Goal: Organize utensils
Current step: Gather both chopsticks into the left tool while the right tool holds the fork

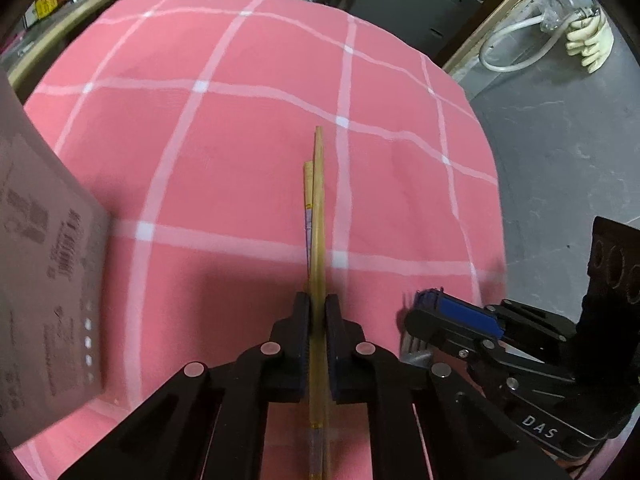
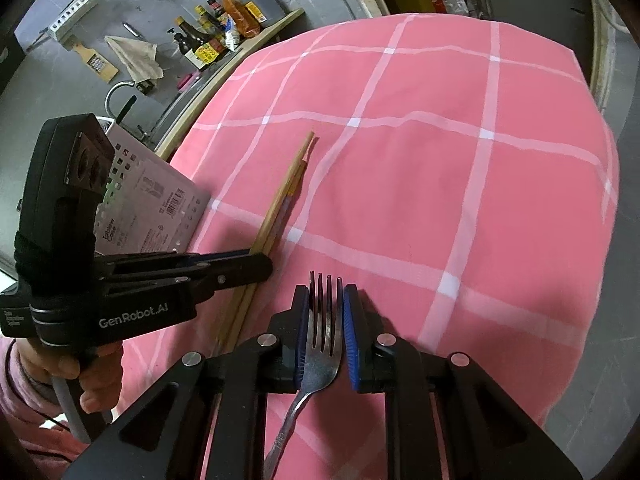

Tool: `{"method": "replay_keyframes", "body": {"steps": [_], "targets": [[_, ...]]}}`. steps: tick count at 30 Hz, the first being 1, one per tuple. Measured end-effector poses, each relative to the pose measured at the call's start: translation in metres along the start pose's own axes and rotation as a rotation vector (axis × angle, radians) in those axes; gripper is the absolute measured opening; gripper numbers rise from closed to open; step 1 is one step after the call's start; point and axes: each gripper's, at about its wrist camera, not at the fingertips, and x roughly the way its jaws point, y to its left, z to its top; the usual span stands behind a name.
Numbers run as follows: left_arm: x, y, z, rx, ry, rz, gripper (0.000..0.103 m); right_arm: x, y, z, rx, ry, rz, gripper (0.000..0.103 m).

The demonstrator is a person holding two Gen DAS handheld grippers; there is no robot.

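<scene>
**Two grippers, each closed on a utensil above the pink cloth**

Two things were only partly readable. The chopsticks [image 1: 318,240] ran out of the left wrist view at 6 o'clock, so their rear ends were cut off, and one stick lay almost wholly behind the other, with a patterned band showing along its side. The fork [image 2: 324,320] lost the end of its handle at the bottom edge of the right wrist view, toward 7 o'clock.

The left gripper [image 1: 318,312] was clamped narrowly on the chopsticks, which pointed toward 12 o'clock over the pink checked tablecloth [image 1: 240,140]. The right gripper [image 2: 325,300] was pressed against both sides of the fork's head, tines pointing to 12 o'clock, handle trailing down between the arms.

At 9 o'clock in the left wrist view stood a grey utensil case [image 1: 44,264], blurred and cropped, its printed label too soft to read (the right wrist view showed it more sharply, with a perforated wall and a barcode sticker). Whatever it held could not be seen, since the left gripper's body covered much of it there and its opening faced away.

Sauce bottles [image 2: 212,36] stood on the floor at 11 o'clock in the right wrist view, well apart from the table.
</scene>
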Motion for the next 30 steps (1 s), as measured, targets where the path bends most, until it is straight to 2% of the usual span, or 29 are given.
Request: {"method": "replay_keyframes", "body": {"steps": [2, 12, 15, 19, 27, 30], "targets": [[0.001, -0.001, -0.002, 0.007, 0.003, -0.01, 0.007, -0.004, -0.002, -0.002, 0.032, -0.017, 0.015, 0.003], [-0.001, 0.0, -0.003, 0.035, 0.029, -0.017, 0.007, -0.003, 0.0, -0.007, 0.065, -0.029, 0.005, 0.003], [0.002, -0.008, 0.002, 0.114, 0.075, -0.004, 0.008, -0.003, -0.001, -0.007, 0.083, -0.017, 0.009, 0.003], [0.007, -0.011, 0.012, 0.121, 0.127, -0.002, 0.008, -0.003, -0.001, -0.008, 0.103, -0.019, 0.0, 0.003], [0.008, -0.024, 0.009, 0.176, 0.092, 0.044, 0.008, -0.008, 0.006, -0.016, 0.107, -0.043, -0.035, 0.003], [0.005, -0.023, 0.007, 0.166, 0.067, 0.022, 0.007, -0.015, 0.008, -0.021, 0.115, -0.071, -0.053, 0.003]]}}
